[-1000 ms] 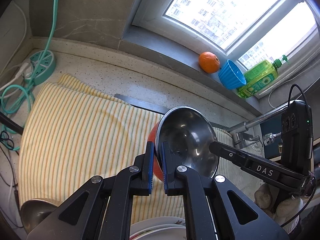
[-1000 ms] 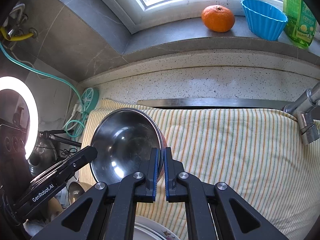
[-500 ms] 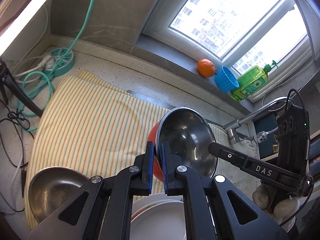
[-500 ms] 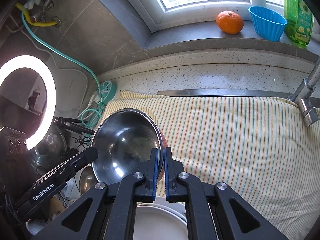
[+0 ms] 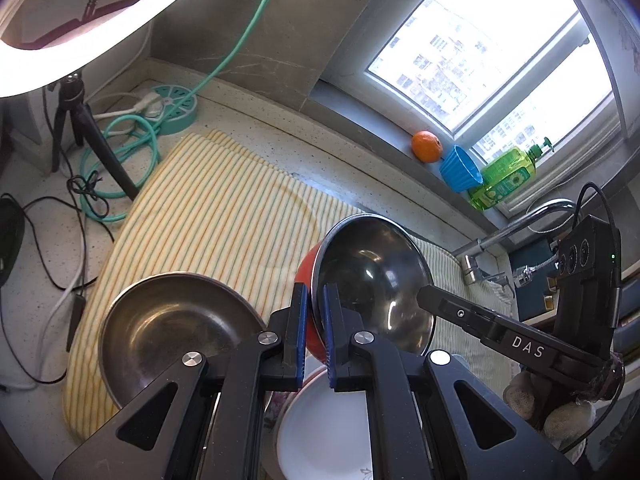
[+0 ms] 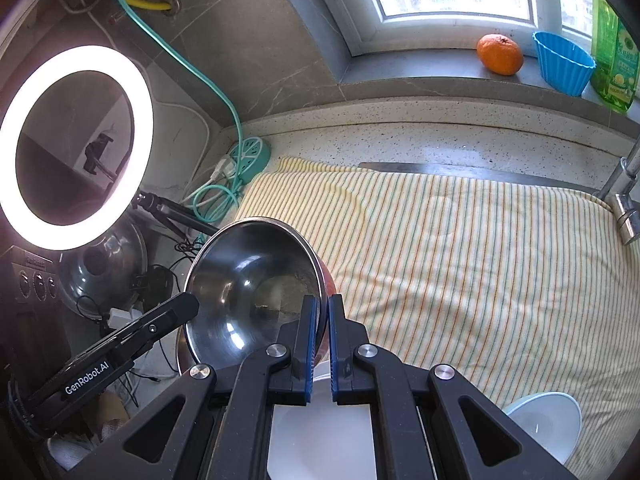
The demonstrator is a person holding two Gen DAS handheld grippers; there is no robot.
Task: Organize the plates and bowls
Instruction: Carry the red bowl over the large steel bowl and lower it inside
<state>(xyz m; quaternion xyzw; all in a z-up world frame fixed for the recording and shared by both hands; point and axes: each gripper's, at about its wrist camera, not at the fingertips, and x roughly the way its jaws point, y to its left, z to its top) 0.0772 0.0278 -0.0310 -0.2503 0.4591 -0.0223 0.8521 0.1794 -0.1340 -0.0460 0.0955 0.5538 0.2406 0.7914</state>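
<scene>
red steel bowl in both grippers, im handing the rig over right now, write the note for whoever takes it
Left gripper: shut on the rim of the red steel bowl, held tilted in the air.
Right gripper: shut on the opposite rim of the same bowl.
Below the bowl: a white plate. A plain steel bowl sits on the striped cloth to the left; a pale bowl at the cloth's right edge.
Done: bowl lifted.
Left: set it down, probably nested with the other bowls; nothing looks stacked yet.
</scene>
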